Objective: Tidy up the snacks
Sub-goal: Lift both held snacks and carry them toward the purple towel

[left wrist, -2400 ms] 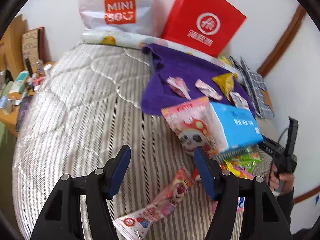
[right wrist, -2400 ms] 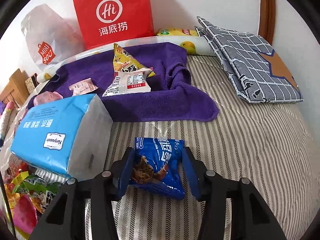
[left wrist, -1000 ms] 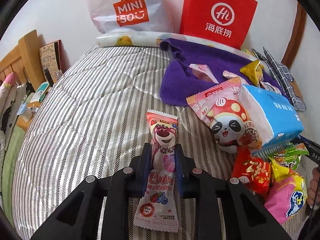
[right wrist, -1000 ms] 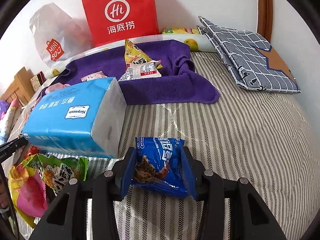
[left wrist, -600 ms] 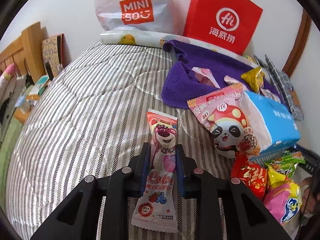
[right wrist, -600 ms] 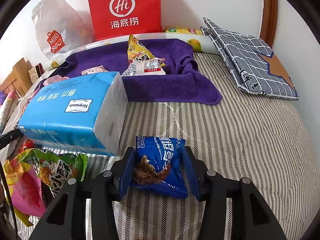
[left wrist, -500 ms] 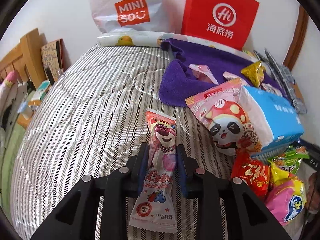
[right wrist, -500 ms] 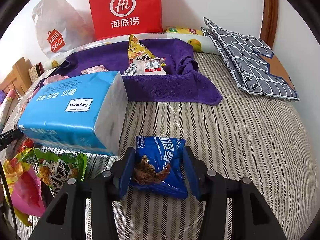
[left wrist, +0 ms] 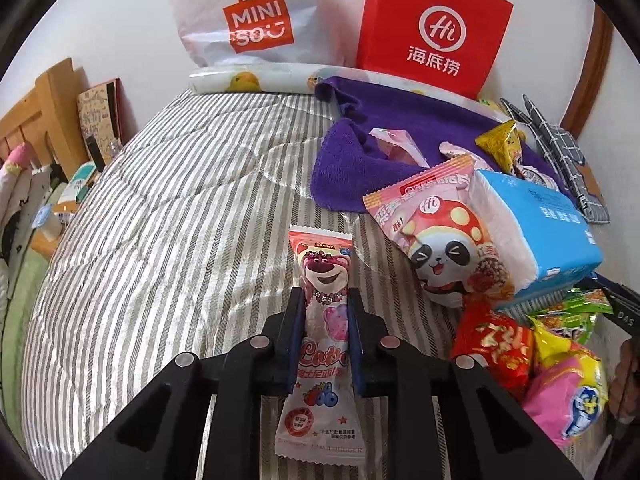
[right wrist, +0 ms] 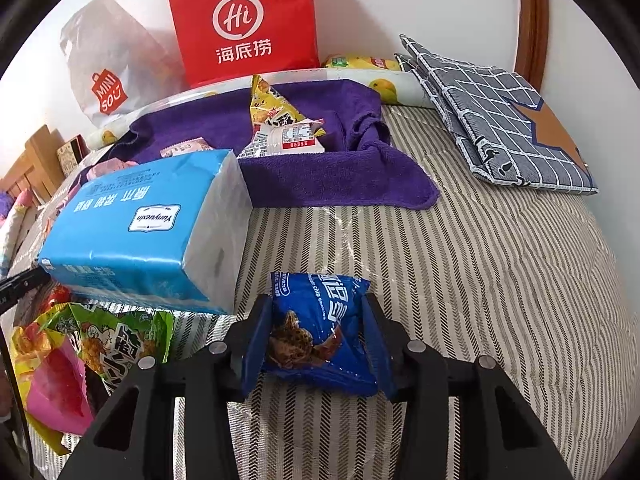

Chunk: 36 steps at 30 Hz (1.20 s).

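Note:
My left gripper [left wrist: 326, 296] holds a long pink bear-print candy packet [left wrist: 325, 268] by its middle, jaws closing and pads pressed on its sides, above the striped bedspread [left wrist: 160, 240]. My right gripper [right wrist: 316, 302] has its jaws closing on a blue cookie packet [right wrist: 308, 336], with the pads squeezing both sides. A purple towel [right wrist: 320, 184] at the back carries a yellow snack bag [right wrist: 272, 108] and a few small packets. A panda-print snack bag [left wrist: 436, 240] lies to the right of the left gripper.
A blue tissue pack [right wrist: 148, 232] rests on a heap of bright snack bags [left wrist: 560, 360]. A red paper bag [left wrist: 436, 28] and a white shopping bag [left wrist: 256, 20] stand against the wall. A grey checked cushion [right wrist: 500, 120] lies at the back right.
The left gripper was open over the bed with the pink packet lying below it; now it is shut on that packet. The right gripper has kept hold of the blue packet.

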Each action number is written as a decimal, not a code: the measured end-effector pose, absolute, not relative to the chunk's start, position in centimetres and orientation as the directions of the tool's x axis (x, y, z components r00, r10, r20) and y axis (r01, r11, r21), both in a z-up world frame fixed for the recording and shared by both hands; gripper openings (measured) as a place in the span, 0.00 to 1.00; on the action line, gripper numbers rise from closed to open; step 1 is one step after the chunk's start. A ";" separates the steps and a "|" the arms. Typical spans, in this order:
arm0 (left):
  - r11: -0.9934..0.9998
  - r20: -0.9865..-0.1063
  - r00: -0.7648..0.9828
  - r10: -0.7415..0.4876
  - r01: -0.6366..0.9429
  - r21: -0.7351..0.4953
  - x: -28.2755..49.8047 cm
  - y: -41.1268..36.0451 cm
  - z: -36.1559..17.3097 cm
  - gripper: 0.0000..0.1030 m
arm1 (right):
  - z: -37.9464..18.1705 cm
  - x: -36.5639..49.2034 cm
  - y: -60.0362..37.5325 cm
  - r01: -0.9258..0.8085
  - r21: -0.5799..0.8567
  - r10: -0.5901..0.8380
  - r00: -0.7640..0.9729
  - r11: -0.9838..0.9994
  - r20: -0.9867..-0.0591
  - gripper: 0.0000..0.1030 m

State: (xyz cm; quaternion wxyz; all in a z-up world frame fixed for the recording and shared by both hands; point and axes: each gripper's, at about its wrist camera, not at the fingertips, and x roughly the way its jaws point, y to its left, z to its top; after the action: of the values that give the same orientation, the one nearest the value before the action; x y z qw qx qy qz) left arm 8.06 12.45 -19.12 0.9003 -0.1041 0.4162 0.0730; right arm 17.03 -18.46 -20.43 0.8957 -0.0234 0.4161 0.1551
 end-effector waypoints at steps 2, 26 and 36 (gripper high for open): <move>0.966 -0.763 0.647 0.015 -0.206 -0.156 7.5 12.6 -18.6 0.18 | -20.2 16.8 -18.5 -0.289 0.068 0.242 0.622 0.955 -0.744 0.41; 0.974 -0.697 0.699 -0.159 -0.003 -0.225 7.4 7.9 -12.7 0.18 | -11.6 13.6 -18.5 -0.302 0.088 0.292 0.744 0.949 -0.601 0.42; 0.971 -0.689 0.700 -0.188 0.027 -0.237 9.0 6.7 -11.6 0.18 | -10.4 14.7 -16.2 -0.344 0.109 0.342 0.744 0.933 -0.574 0.42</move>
State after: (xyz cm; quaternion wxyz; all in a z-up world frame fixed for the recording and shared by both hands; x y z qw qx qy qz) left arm 8.97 6.72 -11.64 0.9159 -0.1049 0.3830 -0.0586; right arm 14.65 -16.17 -10.39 0.9339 -0.0020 0.3067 0.1837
